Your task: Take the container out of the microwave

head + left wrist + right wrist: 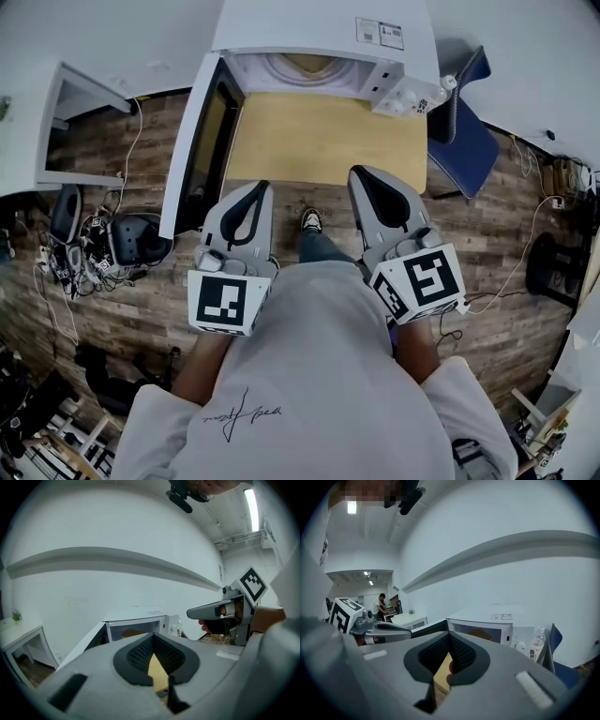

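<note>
While you stand at the near edge of the wooden table, the white microwave sits along its far edge and takes up most of its width. Its door is swung fully open to the left and reaches down along the table's left edge. A broad stretch of tabletop lies between the microwave's mouth and your grippers. A blue chair stands just off the right edge.

You hold both arms forward and side by side, each gripper pointing at the microwave and tipped slightly downward. The left gripper hangs over the near left corner, close to the door's free end. The right gripper hangs over the near edge, towards the right corner. Each gripper's jaws are closed together, with nothing between them.

The tan container is inside the microwave, about mid-cavity, and only part of it shows. A small bottle stands at the far right corner.
</note>
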Demonstrator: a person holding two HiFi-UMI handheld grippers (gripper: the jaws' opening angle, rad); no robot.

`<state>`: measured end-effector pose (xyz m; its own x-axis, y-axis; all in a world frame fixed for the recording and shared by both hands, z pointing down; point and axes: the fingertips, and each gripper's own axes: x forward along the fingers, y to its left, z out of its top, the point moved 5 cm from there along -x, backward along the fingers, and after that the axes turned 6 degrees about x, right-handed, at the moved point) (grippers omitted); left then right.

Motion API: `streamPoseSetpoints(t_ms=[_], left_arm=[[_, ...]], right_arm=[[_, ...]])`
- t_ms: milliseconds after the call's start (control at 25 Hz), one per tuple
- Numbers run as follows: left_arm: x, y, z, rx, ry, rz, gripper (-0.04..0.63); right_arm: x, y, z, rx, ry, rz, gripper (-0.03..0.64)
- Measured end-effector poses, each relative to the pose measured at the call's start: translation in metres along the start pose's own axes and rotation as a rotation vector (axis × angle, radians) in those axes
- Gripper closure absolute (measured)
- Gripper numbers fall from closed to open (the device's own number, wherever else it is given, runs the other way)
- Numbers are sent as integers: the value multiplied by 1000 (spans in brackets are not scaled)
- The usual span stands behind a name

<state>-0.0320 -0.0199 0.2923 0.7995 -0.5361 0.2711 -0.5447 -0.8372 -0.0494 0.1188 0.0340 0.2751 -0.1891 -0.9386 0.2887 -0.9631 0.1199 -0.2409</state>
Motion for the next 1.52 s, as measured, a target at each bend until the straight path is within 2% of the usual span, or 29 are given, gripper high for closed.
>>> streamPoseSetpoints(t_ms=[120, 320, 680, 1040, 1520], left_arm=[[15, -3, 6, 34, 1, 46, 603], [37, -6, 10, -18, -16, 85, 603], [52, -13, 7, -26, 4, 159, 604], [48, -19, -2, -83, 16, 157, 603], [60, -4, 1, -99, -10, 159, 603]], right_arm=[[10, -17, 4, -15, 5, 32, 604], [23, -39, 13, -59, -13, 78, 604], [33, -51, 16, -137, 9, 175, 604], [47, -62, 16, -177, 6, 136, 604], [82, -74, 9, -261, 47, 117, 603]])
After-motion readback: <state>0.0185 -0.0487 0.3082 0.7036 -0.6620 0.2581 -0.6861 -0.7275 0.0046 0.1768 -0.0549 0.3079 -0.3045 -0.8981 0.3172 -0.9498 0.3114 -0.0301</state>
